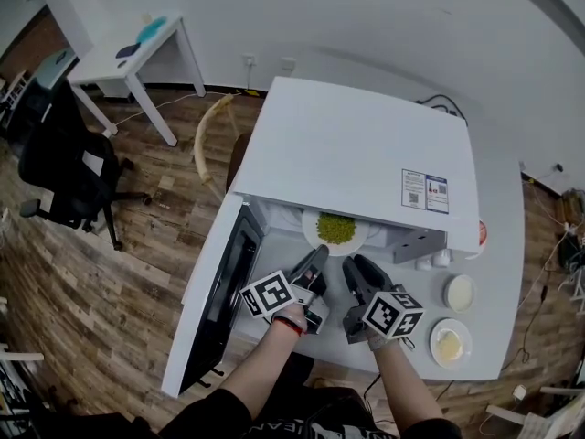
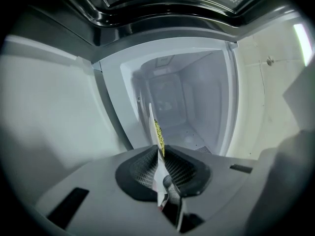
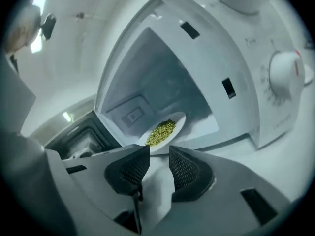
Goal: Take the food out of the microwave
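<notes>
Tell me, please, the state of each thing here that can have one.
Microwave door, wide open.
Plate of green food, at the microwave's mouth.
Left gripper, shut on the plate's rim.
Right gripper, open, nothing between its jaws.

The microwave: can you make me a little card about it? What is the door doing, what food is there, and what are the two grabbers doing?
microwave: white, on a white table
door: swung wide open
plate: white, at the mouth of the microwave
food: small green bits piled on the plate
left gripper: shut on the plate's near rim
right gripper: jaws apart, nothing between them, plate just ahead
</notes>
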`<control>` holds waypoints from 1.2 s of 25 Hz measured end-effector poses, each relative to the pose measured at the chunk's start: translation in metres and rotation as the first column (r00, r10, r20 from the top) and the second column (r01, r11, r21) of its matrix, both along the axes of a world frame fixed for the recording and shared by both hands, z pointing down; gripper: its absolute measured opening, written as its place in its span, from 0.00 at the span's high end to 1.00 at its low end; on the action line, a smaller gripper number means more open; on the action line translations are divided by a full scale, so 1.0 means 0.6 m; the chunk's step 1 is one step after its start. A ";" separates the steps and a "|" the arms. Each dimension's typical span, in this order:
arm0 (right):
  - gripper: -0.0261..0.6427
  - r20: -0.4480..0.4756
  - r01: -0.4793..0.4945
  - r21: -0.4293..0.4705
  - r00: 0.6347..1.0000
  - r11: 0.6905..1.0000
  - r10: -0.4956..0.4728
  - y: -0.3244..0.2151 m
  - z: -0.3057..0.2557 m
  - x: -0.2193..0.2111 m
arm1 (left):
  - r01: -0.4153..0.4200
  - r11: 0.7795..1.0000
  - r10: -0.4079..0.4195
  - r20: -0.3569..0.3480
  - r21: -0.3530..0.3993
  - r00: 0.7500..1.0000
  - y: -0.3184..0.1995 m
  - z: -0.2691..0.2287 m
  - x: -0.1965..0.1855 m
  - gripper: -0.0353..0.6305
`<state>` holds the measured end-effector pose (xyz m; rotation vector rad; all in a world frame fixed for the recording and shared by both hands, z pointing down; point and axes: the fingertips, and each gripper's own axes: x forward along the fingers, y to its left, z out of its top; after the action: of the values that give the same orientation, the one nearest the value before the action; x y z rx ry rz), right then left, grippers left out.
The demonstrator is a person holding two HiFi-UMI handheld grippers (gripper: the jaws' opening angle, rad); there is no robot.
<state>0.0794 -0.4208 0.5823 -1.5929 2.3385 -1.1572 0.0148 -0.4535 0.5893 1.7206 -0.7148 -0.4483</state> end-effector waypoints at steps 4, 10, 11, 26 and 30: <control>0.80 0.283 -0.097 -0.075 0.952 0.992 0.115 -0.022 -0.006 0.000 | 0.000 1.000 0.000 -0.010 0.000 1.000 0.005 -0.001 -0.002 0.88; 0.80 0.479 -0.111 -0.152 0.861 0.982 0.172 -0.034 0.003 -0.010 | -0.014 1.000 0.014 -0.039 -0.003 0.999 0.018 -0.004 -0.004 0.88; 0.80 0.490 -0.108 -0.161 0.854 0.981 0.174 -0.035 0.005 -0.011 | -0.017 1.000 0.016 -0.043 -0.005 0.999 0.021 -0.004 -0.003 0.88; 0.89 0.669 -0.153 -0.197 0.701 0.968 0.247 -0.019 0.013 -0.001 | -0.014 0.999 0.007 -0.165 -0.038 0.986 0.029 -0.001 0.013 0.85; 0.89 0.667 -0.147 -0.181 0.709 0.973 0.231 -0.012 0.009 -0.001 | -0.015 0.999 0.009 -0.166 -0.034 0.986 0.038 -0.001 0.013 0.88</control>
<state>0.0787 -0.4278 0.5878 -1.1040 1.6086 -1.5168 0.0224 -0.4306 0.5884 1.6328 -0.5887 -0.5608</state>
